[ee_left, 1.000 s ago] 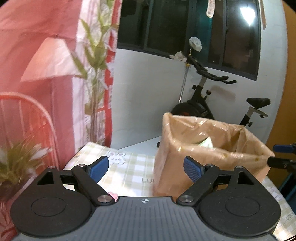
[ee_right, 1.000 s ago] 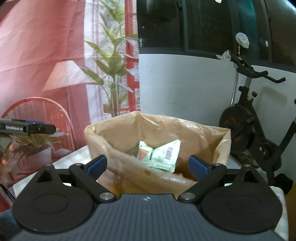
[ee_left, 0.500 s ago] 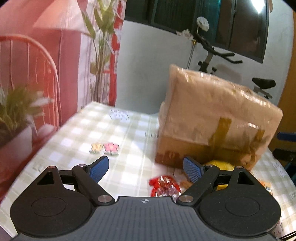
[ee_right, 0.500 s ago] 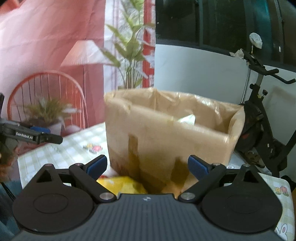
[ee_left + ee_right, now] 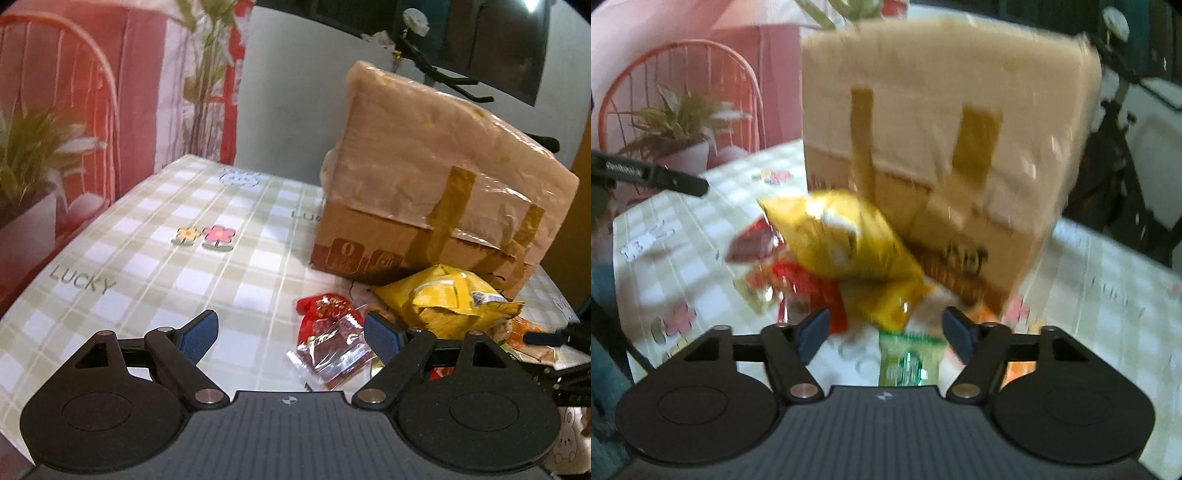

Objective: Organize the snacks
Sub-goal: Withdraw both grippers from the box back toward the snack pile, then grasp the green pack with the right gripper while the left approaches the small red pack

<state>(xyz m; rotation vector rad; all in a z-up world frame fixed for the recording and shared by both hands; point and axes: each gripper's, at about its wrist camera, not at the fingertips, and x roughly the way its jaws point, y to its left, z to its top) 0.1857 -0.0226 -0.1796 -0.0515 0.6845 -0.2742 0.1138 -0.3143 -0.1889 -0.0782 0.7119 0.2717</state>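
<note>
A tall cardboard box lined with a tan plastic bag stands on the checked table; it also shows in the right wrist view. Snack packets lie in front of it: a yellow bag, red packets and a green packet. My left gripper is open and empty, low over the table, the red packets just inside its right finger. My right gripper is open and empty, with the green packet between its fingers below. The right wrist view is blurred.
The checked tablecloth carries flower prints and the word LUCKY. A potted plant and a red wire chair stand past the table's left edge. An exercise bike is behind the box. The other gripper's finger shows at left.
Both grippers have dropped from above the box's open top to table level in front of it. The snack pile has come into view. Both stay open.
</note>
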